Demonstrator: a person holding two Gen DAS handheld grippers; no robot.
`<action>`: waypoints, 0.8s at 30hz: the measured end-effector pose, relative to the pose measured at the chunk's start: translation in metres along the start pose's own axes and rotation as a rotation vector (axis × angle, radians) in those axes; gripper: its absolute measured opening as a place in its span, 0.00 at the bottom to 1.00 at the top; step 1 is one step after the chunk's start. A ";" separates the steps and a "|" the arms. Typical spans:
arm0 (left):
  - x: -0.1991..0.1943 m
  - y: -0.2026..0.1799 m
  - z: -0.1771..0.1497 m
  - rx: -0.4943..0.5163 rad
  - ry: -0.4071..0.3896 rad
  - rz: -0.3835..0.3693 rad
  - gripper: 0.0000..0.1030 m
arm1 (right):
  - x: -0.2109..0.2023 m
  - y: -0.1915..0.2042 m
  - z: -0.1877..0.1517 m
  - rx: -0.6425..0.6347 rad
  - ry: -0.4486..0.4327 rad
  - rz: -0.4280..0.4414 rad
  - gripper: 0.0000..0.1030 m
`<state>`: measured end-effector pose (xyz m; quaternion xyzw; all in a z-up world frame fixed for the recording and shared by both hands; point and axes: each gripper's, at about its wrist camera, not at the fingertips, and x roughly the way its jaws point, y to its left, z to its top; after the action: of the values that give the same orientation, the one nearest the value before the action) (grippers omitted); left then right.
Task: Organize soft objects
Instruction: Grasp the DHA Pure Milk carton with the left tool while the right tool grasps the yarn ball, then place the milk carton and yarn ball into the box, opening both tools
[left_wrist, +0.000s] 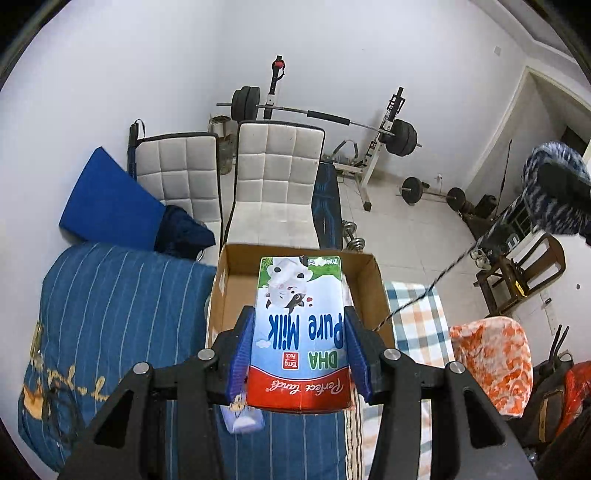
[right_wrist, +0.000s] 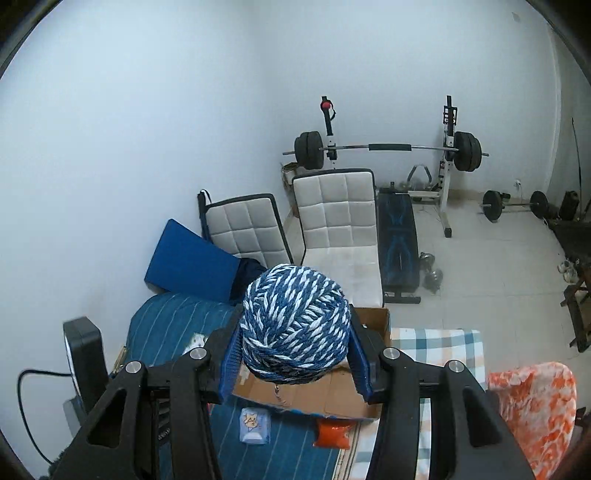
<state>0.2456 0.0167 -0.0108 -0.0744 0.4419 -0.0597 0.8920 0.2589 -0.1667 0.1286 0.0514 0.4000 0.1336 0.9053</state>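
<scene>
left tool (left_wrist: 300, 354) is clamping a Pure Milk pack (left_wrist: 300, 332) by its sides, hanging over the open cardboard box (left_wrist: 373, 273) on the bed | pack likely light, squashy, slick film | right tool (right_wrist: 294, 349) is squeezing a blue-white yarn ball (right_wrist: 294, 325) above the box, springy, strand trailing, grip mid-ball | both tilting downward

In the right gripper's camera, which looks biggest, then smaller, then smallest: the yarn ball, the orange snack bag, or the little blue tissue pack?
1. Blue-and-white yarn ball, held close to the camera, so nearness inflates it.
2. and 3. Orange snack bag and blue tissue pack look about alike; I won't rank them.
</scene>
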 end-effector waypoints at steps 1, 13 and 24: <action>0.004 0.001 0.006 0.001 0.000 -0.002 0.42 | 0.007 -0.002 0.002 0.003 0.009 -0.009 0.50; 0.106 0.021 0.023 -0.013 0.121 0.017 0.42 | 0.157 -0.068 -0.042 0.125 0.291 -0.082 0.50; 0.257 0.045 0.001 -0.076 0.363 0.040 0.42 | 0.354 -0.121 -0.149 0.201 0.679 -0.222 0.50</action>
<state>0.4026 0.0170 -0.2187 -0.0873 0.5990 -0.0375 0.7951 0.4014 -0.1847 -0.2478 0.0490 0.6917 0.0040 0.7205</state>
